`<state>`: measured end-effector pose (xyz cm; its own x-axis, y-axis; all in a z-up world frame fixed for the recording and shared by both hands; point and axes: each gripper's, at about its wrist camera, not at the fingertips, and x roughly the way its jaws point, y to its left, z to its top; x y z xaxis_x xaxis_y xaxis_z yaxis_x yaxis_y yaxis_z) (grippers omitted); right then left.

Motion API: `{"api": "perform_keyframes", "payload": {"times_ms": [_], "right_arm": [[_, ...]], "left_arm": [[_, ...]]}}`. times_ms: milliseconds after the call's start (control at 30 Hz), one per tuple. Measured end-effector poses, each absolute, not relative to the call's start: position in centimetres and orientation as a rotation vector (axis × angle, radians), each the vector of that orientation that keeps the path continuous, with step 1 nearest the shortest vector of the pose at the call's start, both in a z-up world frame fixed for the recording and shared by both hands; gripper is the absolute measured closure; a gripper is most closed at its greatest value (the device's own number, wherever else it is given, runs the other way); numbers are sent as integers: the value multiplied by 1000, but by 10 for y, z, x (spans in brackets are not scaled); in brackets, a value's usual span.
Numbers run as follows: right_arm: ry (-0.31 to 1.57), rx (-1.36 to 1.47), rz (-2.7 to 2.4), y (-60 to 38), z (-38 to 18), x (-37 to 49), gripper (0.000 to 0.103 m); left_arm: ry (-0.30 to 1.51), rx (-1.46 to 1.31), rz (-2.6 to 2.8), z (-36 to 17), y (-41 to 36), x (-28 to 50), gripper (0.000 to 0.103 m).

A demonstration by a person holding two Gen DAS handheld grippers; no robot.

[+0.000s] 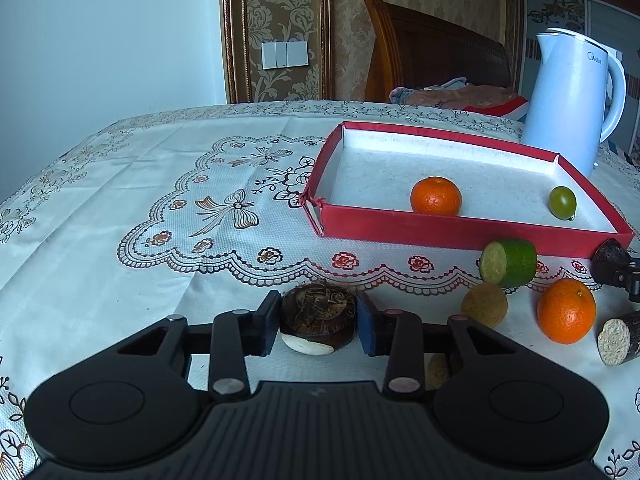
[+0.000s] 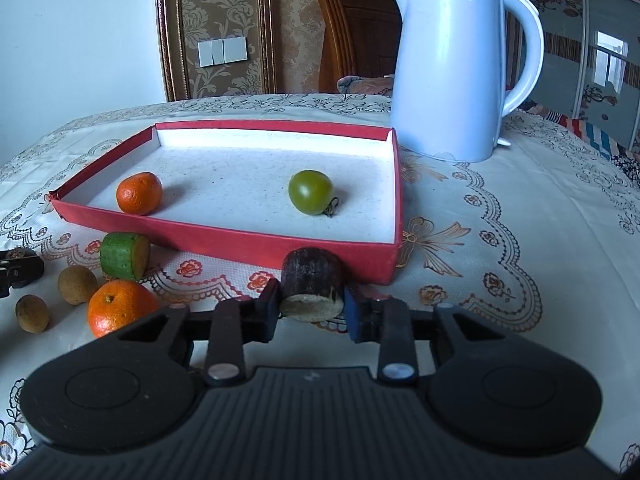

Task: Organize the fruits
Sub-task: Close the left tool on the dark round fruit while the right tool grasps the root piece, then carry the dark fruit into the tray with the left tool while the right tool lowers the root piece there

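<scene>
**Both tools loaded, tray still to reach**

We take the shallow red cardboard tray with the white lining [image 2: 224, 248] as our landmark. Inside it lie a small orange mandarin [image 2: 139, 199] toward its left end and a round green tomato [image 2: 311, 192] nearer its right.

Our left tool [image 1: 318, 322] is clenched on a flat dark brown water chestnut with a pale cut patch [image 1: 318, 318], which sits on the table [image 1: 120, 272] well in front of the tray's left corner. Our right tool [image 2: 311, 306] is clenched on a short dark cylinder of sugarcane with a pale fibrous end [image 2: 312, 284], just in front of the tray's near wall, toward its right corner.

Loose in front of the tray, between the two tools, we see a green cut piece of cucumber-like fruit [image 2: 125, 255], a second larger orange [image 2: 120, 307] and two brownish round longans [image 2: 77, 285].

The risks, as we judge them: the sugarcane is so close to the tray wall that carrying it forward without lifting first could push the light tray away or catch on its rim. The chestnut is held across rounded sides and could slip out. Anything dropped hard into the tray may roll the tomato or mandarin.
</scene>
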<state>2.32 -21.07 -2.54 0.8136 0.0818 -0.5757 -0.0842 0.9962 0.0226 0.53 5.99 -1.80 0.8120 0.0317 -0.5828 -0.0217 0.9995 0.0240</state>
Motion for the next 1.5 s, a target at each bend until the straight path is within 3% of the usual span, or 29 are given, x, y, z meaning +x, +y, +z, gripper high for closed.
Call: {"api": "perform_keyframes", "payload": {"times_ms": [933, 1500], "right_arm": [[415, 16, 55, -220, -2, 4, 72], [531, 1, 43, -215, -2, 57, 72]], "left_arm": [[513, -58, -33, 7, 58, 6, 65], [605, -72, -118, 16, 25, 58, 65]]}}
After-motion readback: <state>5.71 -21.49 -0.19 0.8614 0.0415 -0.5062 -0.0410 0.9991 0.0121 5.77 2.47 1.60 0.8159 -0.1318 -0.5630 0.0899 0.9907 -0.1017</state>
